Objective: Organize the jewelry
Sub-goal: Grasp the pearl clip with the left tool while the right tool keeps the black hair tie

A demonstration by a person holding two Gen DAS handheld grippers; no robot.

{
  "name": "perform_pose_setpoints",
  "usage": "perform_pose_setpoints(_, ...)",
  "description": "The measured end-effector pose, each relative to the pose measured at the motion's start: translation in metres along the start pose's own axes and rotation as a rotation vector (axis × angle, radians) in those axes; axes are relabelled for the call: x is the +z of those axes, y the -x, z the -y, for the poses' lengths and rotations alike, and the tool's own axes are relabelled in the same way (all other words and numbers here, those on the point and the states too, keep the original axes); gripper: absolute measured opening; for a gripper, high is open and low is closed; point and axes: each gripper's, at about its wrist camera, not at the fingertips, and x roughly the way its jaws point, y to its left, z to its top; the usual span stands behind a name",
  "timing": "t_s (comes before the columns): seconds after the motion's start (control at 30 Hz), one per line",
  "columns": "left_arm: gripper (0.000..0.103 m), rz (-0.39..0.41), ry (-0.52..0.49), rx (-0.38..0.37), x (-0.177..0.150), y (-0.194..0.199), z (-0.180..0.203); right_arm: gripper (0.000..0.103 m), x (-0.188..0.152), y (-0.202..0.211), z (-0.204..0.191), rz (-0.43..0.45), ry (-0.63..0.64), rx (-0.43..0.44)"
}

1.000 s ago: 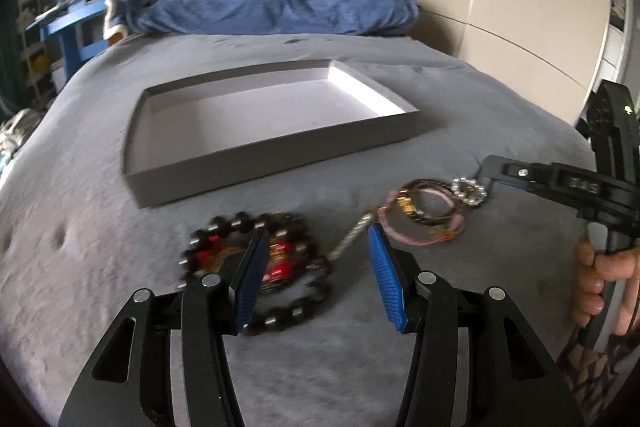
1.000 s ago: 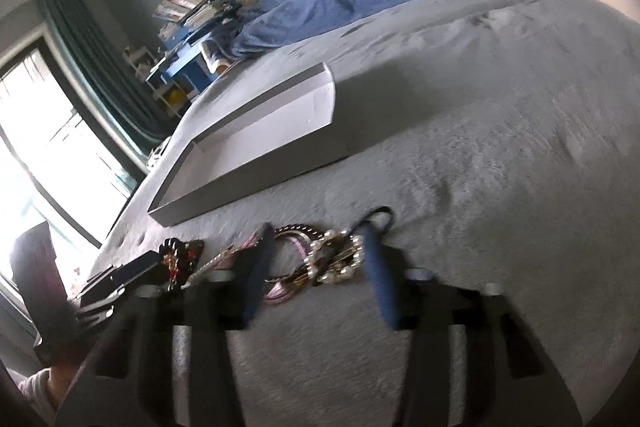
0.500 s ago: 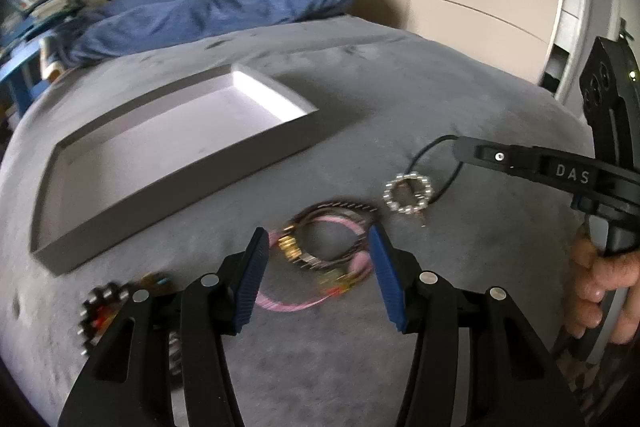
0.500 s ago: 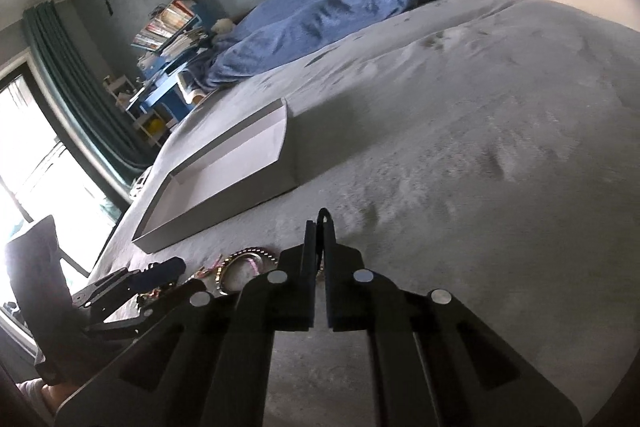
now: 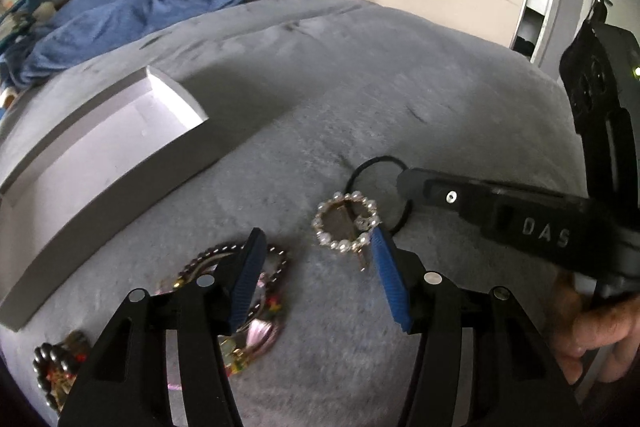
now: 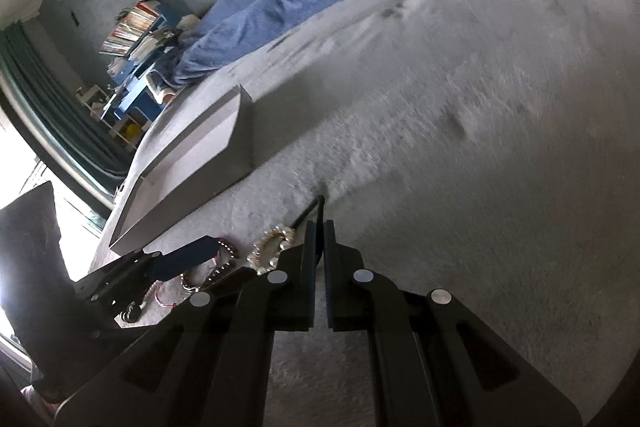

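Our right gripper [image 6: 319,227] pinches the black cord [image 5: 370,165] of the pearl ring [image 5: 346,225] for lifting toward the tray [image 5: 120,163]; our left gripper [image 5: 316,267] hovers unclenched.

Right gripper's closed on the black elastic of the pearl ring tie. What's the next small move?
Probably lift the right gripper gently: it is shut on the black elastic loop, while the pearl ring lies on the grey blanket, outside the grey tray.

On the bed [image 5: 400,67], the tray [image 5: 100,163] lies left of the pearl ring [image 5: 346,223], bracelets [image 5: 240,291] between.
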Motion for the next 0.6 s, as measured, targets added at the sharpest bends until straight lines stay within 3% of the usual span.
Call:
perform_pose_setpoints(0.4,0.057,-0.017,-0.053,0.002,0.011,-0.019,0.019,0.004,-0.004,-0.002,0.004,-0.013,-0.025,0.018)
perform_pose_setpoints(0.6,0.042,-0.04,-0.002,-0.019,0.012,-0.027,0.011,0.004,-0.004,-0.003,0.004,-0.014,-0.022,0.018)
